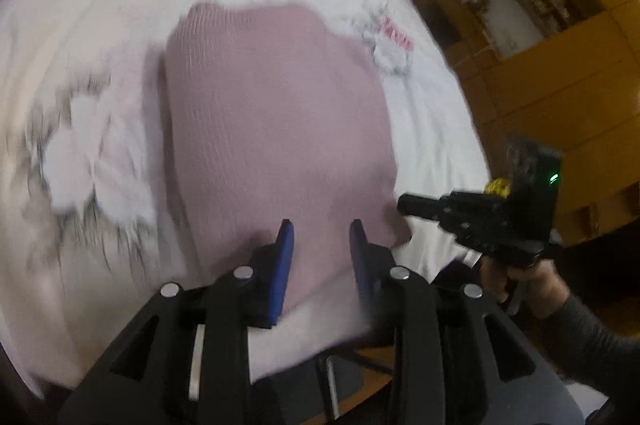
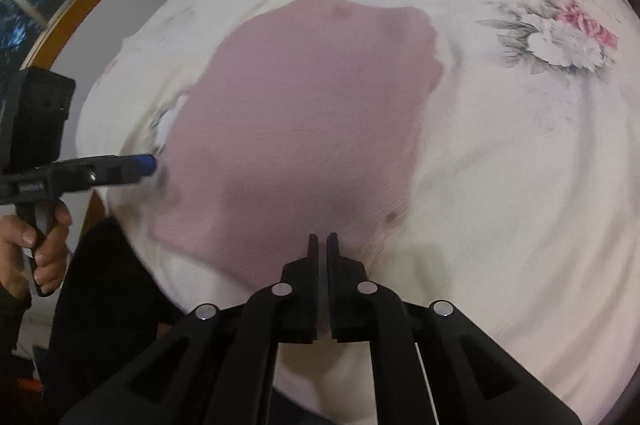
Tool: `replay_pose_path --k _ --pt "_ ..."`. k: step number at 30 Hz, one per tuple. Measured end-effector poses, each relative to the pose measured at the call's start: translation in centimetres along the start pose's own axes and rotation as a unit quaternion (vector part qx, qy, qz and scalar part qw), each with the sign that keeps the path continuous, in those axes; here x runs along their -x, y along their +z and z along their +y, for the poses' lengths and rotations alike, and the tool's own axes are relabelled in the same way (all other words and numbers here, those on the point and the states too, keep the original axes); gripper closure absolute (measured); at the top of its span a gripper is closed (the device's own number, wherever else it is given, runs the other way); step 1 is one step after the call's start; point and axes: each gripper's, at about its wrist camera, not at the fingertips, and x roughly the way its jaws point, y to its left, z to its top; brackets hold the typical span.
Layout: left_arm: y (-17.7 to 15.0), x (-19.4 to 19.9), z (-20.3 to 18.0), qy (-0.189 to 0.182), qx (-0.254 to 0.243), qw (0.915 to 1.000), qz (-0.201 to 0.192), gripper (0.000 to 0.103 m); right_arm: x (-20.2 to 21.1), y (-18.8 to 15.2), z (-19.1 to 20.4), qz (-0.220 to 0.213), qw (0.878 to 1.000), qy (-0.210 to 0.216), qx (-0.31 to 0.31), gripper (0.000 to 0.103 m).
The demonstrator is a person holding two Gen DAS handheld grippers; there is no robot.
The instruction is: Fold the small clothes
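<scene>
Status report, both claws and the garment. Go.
Left claw open over pink garment. Right claw shut, empty, at its near edge. Nothing in the way.

Left tool (image 1: 322, 231) gapes empty; right tool (image 2: 323, 243) looks nearly closed, apparently empty.

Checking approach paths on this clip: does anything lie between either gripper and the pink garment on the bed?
Nothing visible does. The pink garment lies flat on the floral bedspread with nothing on it. The left gripper, jaws open, is right at its near edge; the right gripper, jaws nearly closed, is at its near corner.
</scene>
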Motion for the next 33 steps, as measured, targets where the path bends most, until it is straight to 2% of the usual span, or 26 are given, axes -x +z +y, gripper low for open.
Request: replay_pose_path --k 2,3,6,8,9,11,13,14,17,19,22,25,28,30,32,33 --pt "-1.6 -2.3 1.2 0.037 0.005 0.9988 0.030 0.076 -2.1 -1.2 0.4 0.027 1.000 -0.013 0.003 0.098" --pt "-2.2 -3.2 1.8 0.044 0.011 0.9983 0.038 0.077 -3.3 -1.9 0.2 0.040 0.999 -0.021 -0.001 0.102" --pt "-3.0 -2.7 2.3 0.038 0.030 0.9985 0.025 0.077 -3.8 -2.1 0.2 0.034 0.999 -0.024 -0.013 0.103" --pt "-3.2 -1.4 1.2 0.032 0.027 0.9991 0.007 0.058 -3.2 -1.8 0.7 0.022 0.999 -0.021 -0.020 0.099" --pt "-3.3 -1.0 0.9 0.034 0.024 0.9991 0.000 0.052 -2.6 -1.8 0.9 0.015 0.999 -0.017 -0.026 0.098" --pt "-4.4 0.7 0.0 0.055 0.011 0.9982 -0.020 0.033 -1.6 -2.0 0.9 0.003 0.999 -0.014 -0.034 0.092" --pt "-5.7 2.1 -0.1 0.068 0.018 0.9970 -0.035 0.023 -0.4 -3.3 0.5 -0.010 0.999 -0.014 -0.044 0.081" --pt "-6.4 2.7 0.0 0.074 0.023 0.9963 -0.037 0.011 0.8 -4.1 0.0 -0.015 0.999 -0.014 -0.050 0.077" --pt "-8.6 4.4 -0.4 0.115 0.026 0.9916 -0.052 0.009 2.9 -7.2 -0.9 -0.023 0.997 -0.017 -0.068 0.057" --pt "-9.9 5.9 -0.9 0.152 0.018 0.9861 -0.065 0.005 3.7 -9.2 -1.0 -0.026 0.996 -0.026 -0.078 0.035" --pt "-11.8 8.2 -1.9 0.207 0.005 0.9741 -0.090 0.003 4.7 -11.5 -0.7 -0.030 0.994 -0.046 -0.097 0.020" --pt "-12.8 9.8 -3.7 0.246 -0.005 0.9618 -0.120 0.003 5.8 -13.3 -0.6 -0.023 0.988 -0.072 -0.136 0.010" --pt "-13.5 11.2 -6.0 0.291 -0.011 0.9456 -0.146 0.003 6.9 -14.0 -0.1 -0.026 0.983 -0.109 -0.145 0.009" --pt "-13.5 12.5 -7.7 0.315 -0.017 0.9366 -0.153 0.003 8.6 -14.0 0.9 -0.048 0.977 -0.157 -0.134 0.008" --pt "-13.4 14.1 -9.4 0.325 -0.019 0.9322 -0.158 0.003 10.6 -13.8 2.0 -0.076 0.971 -0.189 -0.126 0.005" --pt "-13.3 15.0 -10.2 0.322 -0.021 0.9325 -0.162 0.003 12.1 -13.6 2.7 -0.094 0.967 -0.202 -0.123 0.004"
